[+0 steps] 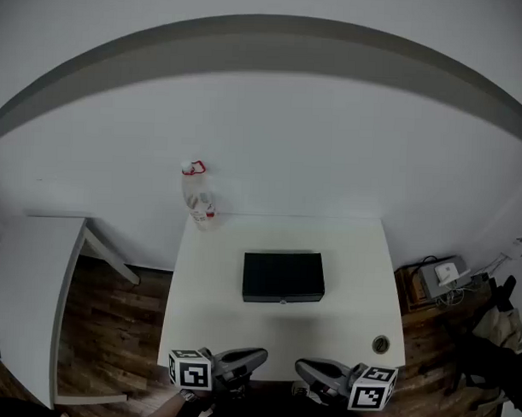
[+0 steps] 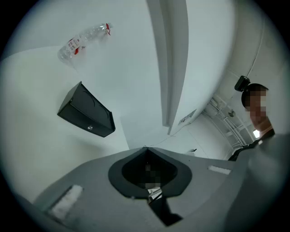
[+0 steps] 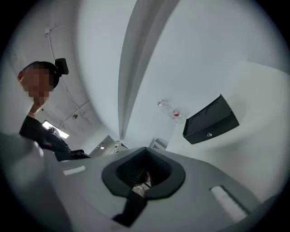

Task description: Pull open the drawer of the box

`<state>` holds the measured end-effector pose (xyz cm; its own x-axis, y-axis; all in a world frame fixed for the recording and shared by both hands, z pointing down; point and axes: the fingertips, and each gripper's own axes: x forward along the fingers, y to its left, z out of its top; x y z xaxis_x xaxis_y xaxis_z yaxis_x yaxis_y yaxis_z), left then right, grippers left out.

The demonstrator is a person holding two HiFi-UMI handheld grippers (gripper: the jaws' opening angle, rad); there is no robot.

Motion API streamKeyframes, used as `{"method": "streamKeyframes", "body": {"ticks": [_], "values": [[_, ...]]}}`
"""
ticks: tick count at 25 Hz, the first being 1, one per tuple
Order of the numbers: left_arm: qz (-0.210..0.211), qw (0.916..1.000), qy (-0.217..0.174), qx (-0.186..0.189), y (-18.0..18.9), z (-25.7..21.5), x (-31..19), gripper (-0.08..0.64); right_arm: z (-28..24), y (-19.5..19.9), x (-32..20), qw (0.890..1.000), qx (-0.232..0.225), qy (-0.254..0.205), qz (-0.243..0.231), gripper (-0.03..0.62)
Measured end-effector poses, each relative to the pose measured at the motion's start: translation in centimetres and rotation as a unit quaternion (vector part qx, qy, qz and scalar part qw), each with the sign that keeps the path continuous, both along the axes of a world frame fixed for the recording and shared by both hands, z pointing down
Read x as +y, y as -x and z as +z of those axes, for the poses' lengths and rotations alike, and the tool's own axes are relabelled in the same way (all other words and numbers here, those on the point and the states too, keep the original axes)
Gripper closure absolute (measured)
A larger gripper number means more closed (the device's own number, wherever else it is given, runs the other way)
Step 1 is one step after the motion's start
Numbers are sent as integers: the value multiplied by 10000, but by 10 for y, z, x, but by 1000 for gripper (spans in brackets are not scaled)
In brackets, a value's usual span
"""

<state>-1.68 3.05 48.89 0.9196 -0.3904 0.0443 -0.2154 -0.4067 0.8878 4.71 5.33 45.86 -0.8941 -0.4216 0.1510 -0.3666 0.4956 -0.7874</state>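
Black box (image 1: 283, 277), knob (image 1: 282, 302) facing near, lies beyond left gripper (image 1: 262, 356) and right gripper (image 1: 299, 365) — both pinched together, empty, equally close.

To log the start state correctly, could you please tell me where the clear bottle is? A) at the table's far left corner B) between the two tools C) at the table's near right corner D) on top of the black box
A: the head view shows the clear bottle at the far left corner of the table, beyond the black box and apart from it.
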Motion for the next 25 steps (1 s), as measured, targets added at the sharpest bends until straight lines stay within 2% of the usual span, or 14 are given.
{"method": "streamKeyframes", "body": {"ticks": [17,25], "values": [[-21,10000,23,27,-1,1,-6,557,1,1,-5,10000,83,-45,-8,589],[-34,10000,33,-13,1,3,-9,557,-3,-1,-9,9999,-145,-91,-10,588]]}}
